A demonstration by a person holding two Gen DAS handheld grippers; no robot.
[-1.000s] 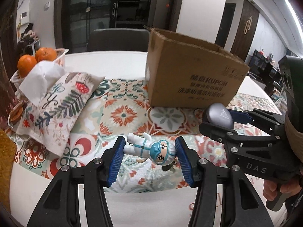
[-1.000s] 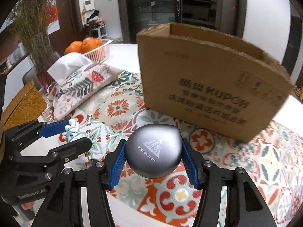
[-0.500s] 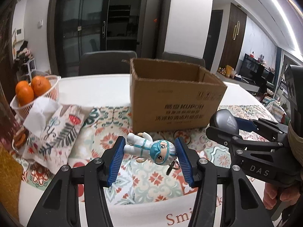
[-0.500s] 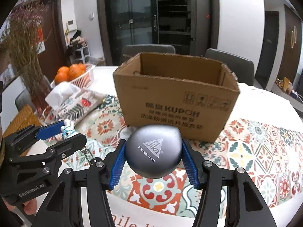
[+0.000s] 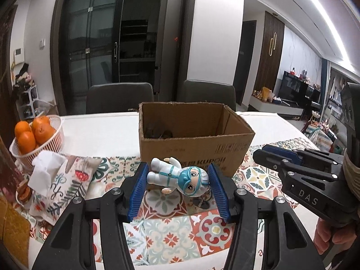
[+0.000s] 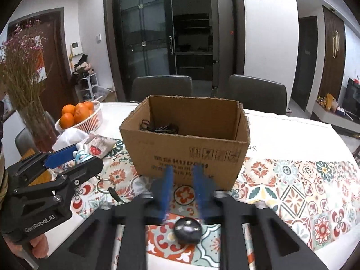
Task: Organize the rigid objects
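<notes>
Black hand-held gripper (image 5: 178,190), blue ribbed pads (image 5: 137,192)

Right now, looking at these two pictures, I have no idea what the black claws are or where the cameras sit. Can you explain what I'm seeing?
A person holds a two-finger gripper in each hand, and each one carries a wide-angle camera looking along its fingers. The left camera's picture shows the left gripper clamped on a small toy figure. The right camera's picture shows the right gripper, whose jaws have just been closing with nothing between them. A dark round object shows just below, ungripped. On the patterned cloth stand an open cardboard box, a basket of oranges and a tissue pouch.
</notes>
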